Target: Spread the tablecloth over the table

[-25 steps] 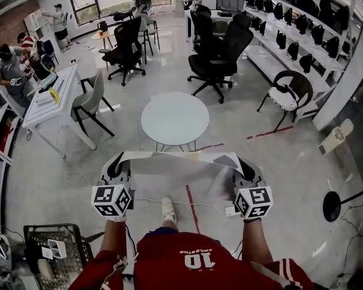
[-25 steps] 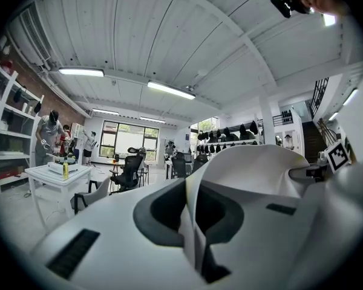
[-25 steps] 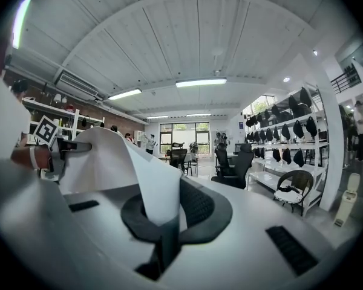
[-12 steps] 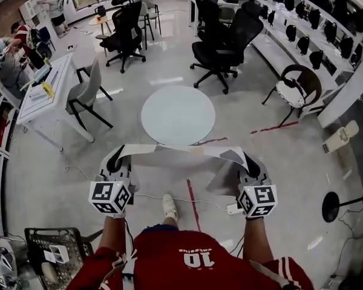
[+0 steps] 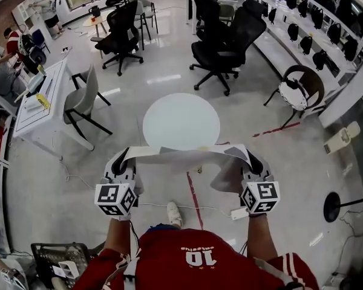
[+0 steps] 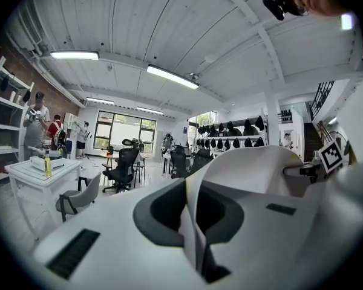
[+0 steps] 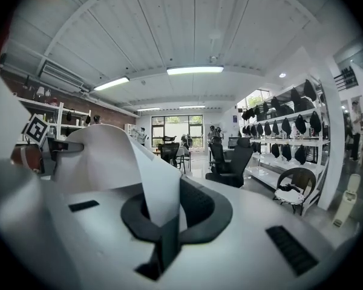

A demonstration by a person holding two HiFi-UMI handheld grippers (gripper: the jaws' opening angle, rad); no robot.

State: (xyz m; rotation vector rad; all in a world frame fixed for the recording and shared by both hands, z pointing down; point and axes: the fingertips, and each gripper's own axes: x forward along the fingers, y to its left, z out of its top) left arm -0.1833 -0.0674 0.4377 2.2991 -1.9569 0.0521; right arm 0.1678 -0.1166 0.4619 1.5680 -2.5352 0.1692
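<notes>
Item 1. My left gripper [image 5: 123, 161]: jaws pressed together on one corner of the tablecloth [image 5: 187, 155]. In the left gripper view the cloth runs edge-on through the dark pads and curls away toward 2 o'clock.

Item 2. My right gripper [image 5: 254, 161]: jaws clamped on the opposite corner. In the right gripper view the cloth rises from the pads and arcs off toward 10 o'clock.

Item 3. Tablecloth: white, held up as a band between my two grippers, with a grey fold sagging beside the right one. Its far edge overlaps the table's near rim in the head view; whether the two touch, I cannot tell.

Item 4. Table [image 5: 181, 121]: round, white, bare top, at 12 o'clock from me, just past the cloth.

Item 5. Black office chairs [image 5: 221, 44]: beyond the table, 12 to 1 o'clock.

Item 6. Grey chair [image 5: 85, 101] beside a white desk [image 5: 33, 104]: 10 o'clock.

Item 7. Wire basket [image 5: 60, 261]: 8 o'clock, on the floor near my left arm.

Item 8. Red tape line [image 5: 193, 195]: on the floor under the cloth, beside my shoe [image 5: 174, 213].
</notes>
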